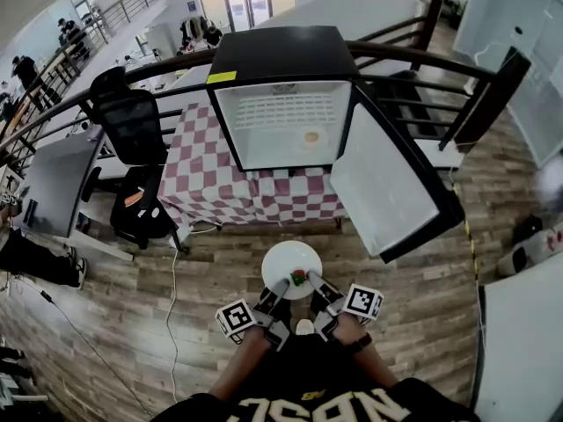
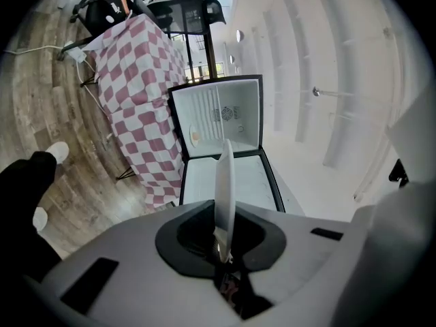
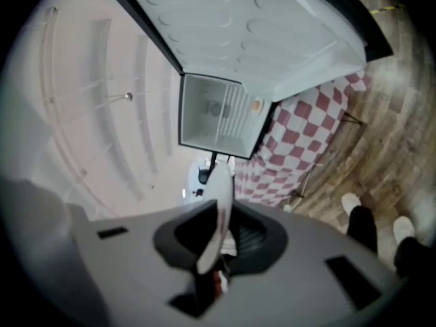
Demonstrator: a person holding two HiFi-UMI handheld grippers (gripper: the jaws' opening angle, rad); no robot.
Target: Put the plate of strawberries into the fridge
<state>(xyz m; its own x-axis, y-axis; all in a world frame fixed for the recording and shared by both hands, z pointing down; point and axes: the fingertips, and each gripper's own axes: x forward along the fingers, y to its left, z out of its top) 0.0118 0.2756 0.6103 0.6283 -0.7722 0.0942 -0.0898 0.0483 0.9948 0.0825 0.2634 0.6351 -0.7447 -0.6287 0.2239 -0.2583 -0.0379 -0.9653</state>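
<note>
Now: left claw (image 1: 280,288), right claw (image 1: 317,287) both clamped on rim of one plate (image 1: 290,257); one strawberry (image 1: 299,278) visible; one fridge (image 1: 281,58), open.

The plate (image 1: 283,260), between left gripper (image 1: 281,287) and right gripper (image 1: 315,285), lies before the fridge (image 1: 281,55) on the table (image 1: 207,178).

The fridge (image 1: 281,112) stands open on the checkered table (image 1: 207,178), with room inside left of a small orange item (image 1: 311,137). Its door (image 1: 383,192) juts out on the right; an office chair (image 1: 132,123) stands by the table's left edge.
</note>
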